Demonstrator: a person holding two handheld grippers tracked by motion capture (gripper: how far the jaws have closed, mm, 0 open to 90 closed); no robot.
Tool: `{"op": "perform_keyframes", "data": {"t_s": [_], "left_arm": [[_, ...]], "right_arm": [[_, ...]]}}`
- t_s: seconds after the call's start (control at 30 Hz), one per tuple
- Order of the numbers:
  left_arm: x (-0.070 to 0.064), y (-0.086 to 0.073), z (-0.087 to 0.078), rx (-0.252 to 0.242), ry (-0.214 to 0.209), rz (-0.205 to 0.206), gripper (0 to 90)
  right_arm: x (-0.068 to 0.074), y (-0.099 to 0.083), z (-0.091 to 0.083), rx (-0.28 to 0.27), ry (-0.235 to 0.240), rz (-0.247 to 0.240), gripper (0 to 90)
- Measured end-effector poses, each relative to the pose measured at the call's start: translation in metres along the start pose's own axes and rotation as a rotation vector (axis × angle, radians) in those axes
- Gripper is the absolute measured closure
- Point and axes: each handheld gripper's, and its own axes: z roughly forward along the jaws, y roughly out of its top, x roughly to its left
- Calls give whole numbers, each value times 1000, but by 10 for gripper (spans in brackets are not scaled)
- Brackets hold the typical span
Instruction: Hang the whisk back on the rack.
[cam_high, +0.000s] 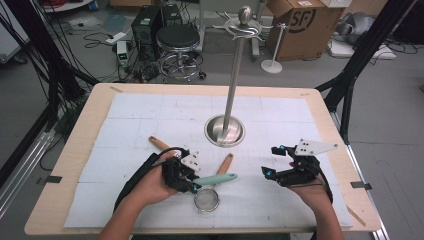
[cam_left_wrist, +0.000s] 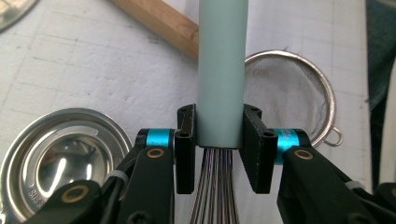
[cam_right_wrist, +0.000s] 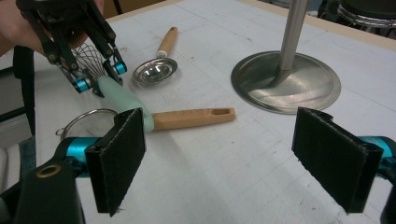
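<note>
Gripping the whisk (cam_left_wrist: 220, 74) right where the mint-green handle meets the wires, the left gripper (cam_left_wrist: 219, 156) has its jaws closed snug on both sides of that smooth round handle — the whisk held just off the mat near the table's front, over the mesh strainer (cam_left_wrist: 292, 98) with the wooden handle (cam_left_wrist: 161, 23). The right gripper (cam_right_wrist: 233, 158) hangs wide open, holding nothing, well apart to the side. The risk, as I read it: a slick cylinder in flat pads could swivel or slide, the long handle tipping down. A swing toward the stand (cam_high: 225, 131) might also clip the steel ladle (cam_left_wrist: 60, 154) nearby — or snag the strainer's rim.
</note>
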Motion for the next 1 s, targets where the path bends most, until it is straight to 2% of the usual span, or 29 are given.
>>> {"op": "perform_keyframes", "data": {"t_s": [0.23, 0.33, 0.47, 0.57, 0.93, 1.0], "left_arm": [[2, -1, -13, -79, -18, -19, 692], [2, 3, -20, -65, 11, -7, 692], [4, 10, -33, -91, 14, -6, 693], [6, 15, -39, -91, 26, -1, 693], [14, 16, -51, -170, -16, -39, 693], [16, 17, -54, -166, -17, -34, 693]], "right_arm": [[0, 0, -1, -2, -1, 3, 166], [0, 0, 0, -2, 0, 1, 166], [0, 0, -1, -2, -1, 5, 166], [-1, 0, -1, -6, -1, 5, 166], [-1, 0, -2, -10, -2, 8, 166], [-2, 0, -2, -9, -3, 5, 166]]}}
